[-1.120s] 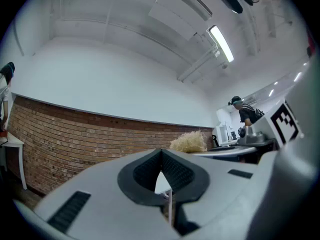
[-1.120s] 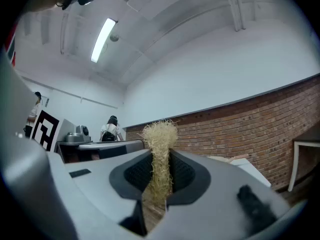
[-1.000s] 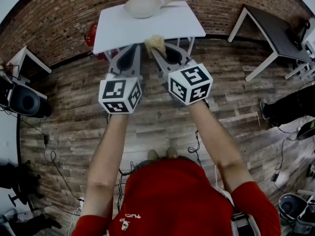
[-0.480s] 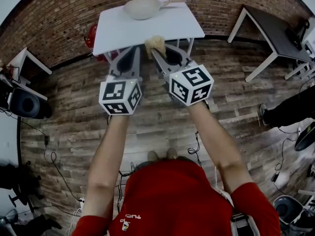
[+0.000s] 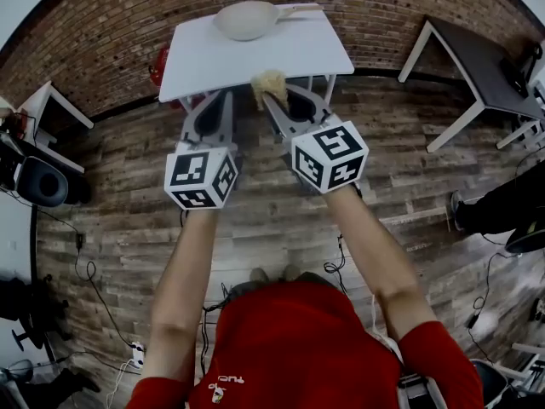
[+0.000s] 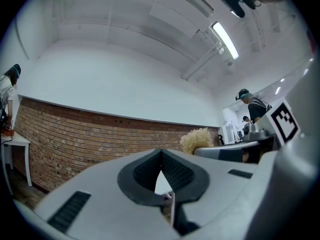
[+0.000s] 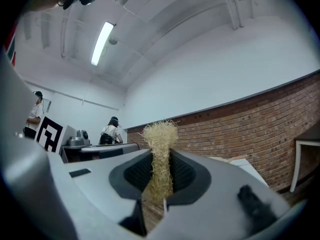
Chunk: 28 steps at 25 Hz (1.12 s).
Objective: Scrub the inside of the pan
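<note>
A beige pan (image 5: pixel 244 19) sits at the far edge of the white table (image 5: pixel 213 58), its handle pointing right. Both grippers are held up in the air in front of the table's near edge, well short of the pan. My right gripper (image 5: pixel 270 95) is shut on a straw-coloured scrubber (image 5: pixel 270 81), whose tuft (image 7: pixel 160 139) sticks up past the jaws in the right gripper view. My left gripper (image 5: pixel 225 99) is beside it, jaws closed tip to tip (image 6: pixel 161 153) with nothing between them. The left gripper view also catches the scrubber (image 6: pixel 198 139) at its right.
A dark table (image 5: pixel 477 54) stands at the right and a small white one (image 5: pixel 38 105) at the left, by a black chair (image 5: pixel 43 177). A red object (image 5: pixel 157 62) lies under the white table. Cables run across the wood floor. A person's legs (image 5: pixel 502 196) show at the right edge.
Both grippers have stayed raised before the table, the left drifting slightly left and down in view. The right still holds the scrubber.
</note>
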Tool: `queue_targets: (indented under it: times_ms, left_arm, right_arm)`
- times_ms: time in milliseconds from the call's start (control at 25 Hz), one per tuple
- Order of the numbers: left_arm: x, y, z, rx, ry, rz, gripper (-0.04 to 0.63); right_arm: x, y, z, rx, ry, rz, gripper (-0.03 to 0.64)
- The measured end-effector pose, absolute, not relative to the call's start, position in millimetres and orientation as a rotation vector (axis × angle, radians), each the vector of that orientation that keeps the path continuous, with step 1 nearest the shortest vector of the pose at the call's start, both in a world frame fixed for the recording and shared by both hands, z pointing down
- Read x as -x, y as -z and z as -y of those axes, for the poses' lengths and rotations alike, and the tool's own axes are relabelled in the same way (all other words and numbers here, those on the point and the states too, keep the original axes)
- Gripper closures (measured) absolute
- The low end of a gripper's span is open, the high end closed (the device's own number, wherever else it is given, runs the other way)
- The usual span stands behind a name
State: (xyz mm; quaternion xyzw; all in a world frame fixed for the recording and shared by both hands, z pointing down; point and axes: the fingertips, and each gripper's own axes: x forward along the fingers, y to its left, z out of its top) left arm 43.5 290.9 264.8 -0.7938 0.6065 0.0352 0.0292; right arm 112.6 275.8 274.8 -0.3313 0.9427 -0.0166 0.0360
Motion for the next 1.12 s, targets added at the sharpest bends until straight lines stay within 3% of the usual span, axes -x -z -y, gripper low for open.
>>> queue_targets:
  times_ms: [600, 1120]
  left_arm:
    - [-48.3, -279.9, -232.6, 2.426, -0.08, -1.895, 0.581]
    - [34.2, -281.9, -96.2, 2.46, -0.152, -1.853, 0.581]
  right_arm:
    - [-130.2, -298.7, -208.6, 1.035, 0.077, -2.914, 0.531]
    - [-52.0, -301.4, -75.3, 1.086, 0.017, -2.946, 0.531]
